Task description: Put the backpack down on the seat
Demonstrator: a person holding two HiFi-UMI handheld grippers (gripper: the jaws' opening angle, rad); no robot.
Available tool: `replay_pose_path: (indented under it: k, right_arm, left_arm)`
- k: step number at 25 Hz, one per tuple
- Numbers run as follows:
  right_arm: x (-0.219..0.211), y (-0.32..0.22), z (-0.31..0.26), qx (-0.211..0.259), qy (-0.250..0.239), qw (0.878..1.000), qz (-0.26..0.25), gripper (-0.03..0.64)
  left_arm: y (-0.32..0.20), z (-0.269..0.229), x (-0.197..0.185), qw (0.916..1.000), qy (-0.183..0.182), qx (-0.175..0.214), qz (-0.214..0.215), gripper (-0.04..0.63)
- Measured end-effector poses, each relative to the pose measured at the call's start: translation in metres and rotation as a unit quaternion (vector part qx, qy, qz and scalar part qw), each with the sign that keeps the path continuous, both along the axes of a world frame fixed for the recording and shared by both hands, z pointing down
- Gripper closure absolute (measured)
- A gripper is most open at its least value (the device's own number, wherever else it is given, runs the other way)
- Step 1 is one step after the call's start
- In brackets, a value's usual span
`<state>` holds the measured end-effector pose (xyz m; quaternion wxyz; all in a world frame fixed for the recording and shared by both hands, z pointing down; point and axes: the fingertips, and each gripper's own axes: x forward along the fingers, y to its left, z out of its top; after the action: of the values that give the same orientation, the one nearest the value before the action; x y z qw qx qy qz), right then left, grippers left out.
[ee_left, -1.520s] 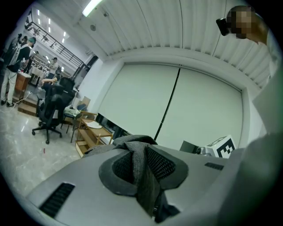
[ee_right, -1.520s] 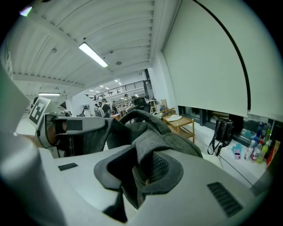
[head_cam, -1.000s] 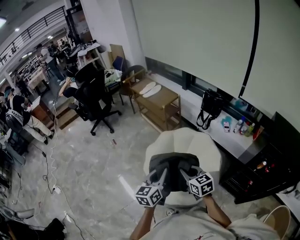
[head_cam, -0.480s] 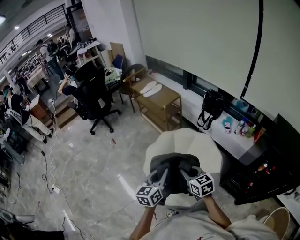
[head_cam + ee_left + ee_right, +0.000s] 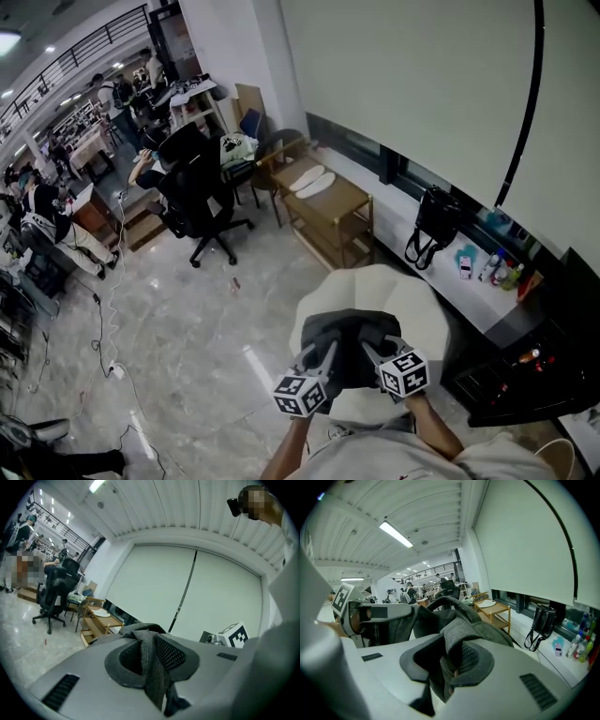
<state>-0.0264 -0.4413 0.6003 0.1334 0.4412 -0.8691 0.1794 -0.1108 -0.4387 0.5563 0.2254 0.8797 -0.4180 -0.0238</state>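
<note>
Side by side, left tongs (image 5: 322,351) and right tongs (image 5: 368,348) pinch backpack (image 5: 344,328) above the seat (image 5: 373,286).

The cream seat (image 5: 375,286) stands on the marble floor (image 5: 187,319), the grey backpack (image 5: 347,333) over its front.

A glossy, pale marble-patterned floor (image 5: 187,319) spreads across the room, with thin black cables (image 5: 97,323) trailing over it at the left. A wide off-white roller blind (image 5: 403,84) covers the wall above a white window ledge (image 5: 469,298). A black swivel office chair (image 5: 202,202) stands near a low wooden two-tier rack (image 5: 328,211). A long fluorescent ceiling lamp (image 5: 397,534) glows overhead.
</note>
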Motion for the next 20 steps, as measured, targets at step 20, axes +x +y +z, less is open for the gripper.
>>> replay_pose_path:
  k: [20]
  right_arm:
    - [0.065, -0.076, 0.0, -0.005, 0.003, 0.998, -0.067, 0.537]
  left_arm:
    - [-0.064, 0.002, 0.065, 0.9981, -0.001, -0.017, -0.059, 0.506]
